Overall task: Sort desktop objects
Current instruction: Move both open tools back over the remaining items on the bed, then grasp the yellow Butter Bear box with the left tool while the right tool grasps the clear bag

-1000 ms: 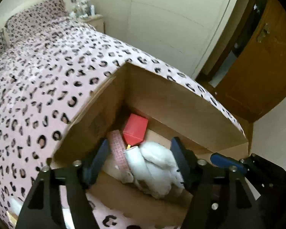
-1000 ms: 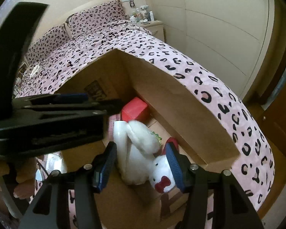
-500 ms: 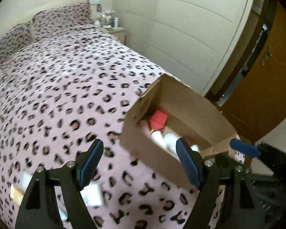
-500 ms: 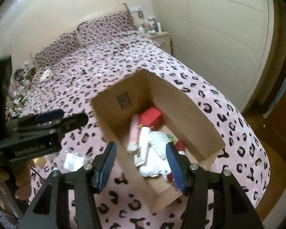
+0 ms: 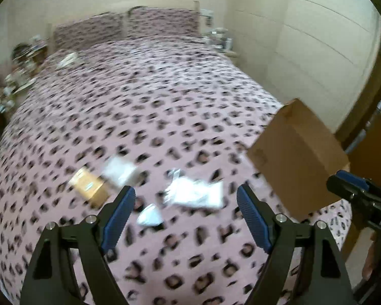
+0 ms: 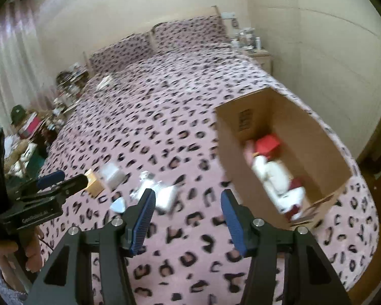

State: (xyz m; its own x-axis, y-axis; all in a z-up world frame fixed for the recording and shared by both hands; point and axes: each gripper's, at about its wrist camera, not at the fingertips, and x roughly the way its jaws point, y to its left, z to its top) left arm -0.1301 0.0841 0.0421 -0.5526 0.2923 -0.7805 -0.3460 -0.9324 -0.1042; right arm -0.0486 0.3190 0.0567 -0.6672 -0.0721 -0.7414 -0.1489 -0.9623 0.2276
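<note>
An open cardboard box (image 6: 243,119) stands on the leopard-print bed (image 6: 144,117) at the right; inside lie a red box (image 6: 266,143) and a white plush toy (image 6: 276,175). Loose on the bedspread lie a tan carton (image 5: 89,185), a white packet (image 5: 119,170), a crumpled clear bag (image 5: 193,193) and a small white wedge (image 5: 149,217). My left gripper (image 5: 185,189) hovers above these items, its jaws opening with nothing between them. My right gripper (image 6: 188,194) is open and empty, above the bedspread left of the box. The picture is motion-blurred.
The bed's near and right edges drop to the floor beside a wooden door (image 5: 373,147). A nightstand (image 6: 260,56) with bottles stands by the pillows (image 6: 188,31). Clutter is piled along the bed's left side (image 6: 28,124). A hand (image 6: 30,251) holds the left gripper's handle.
Both grippers pulled back out of the cardboard box and swung left over the bed. The loose items came into view under the left gripper, whose jaws spread wider.
</note>
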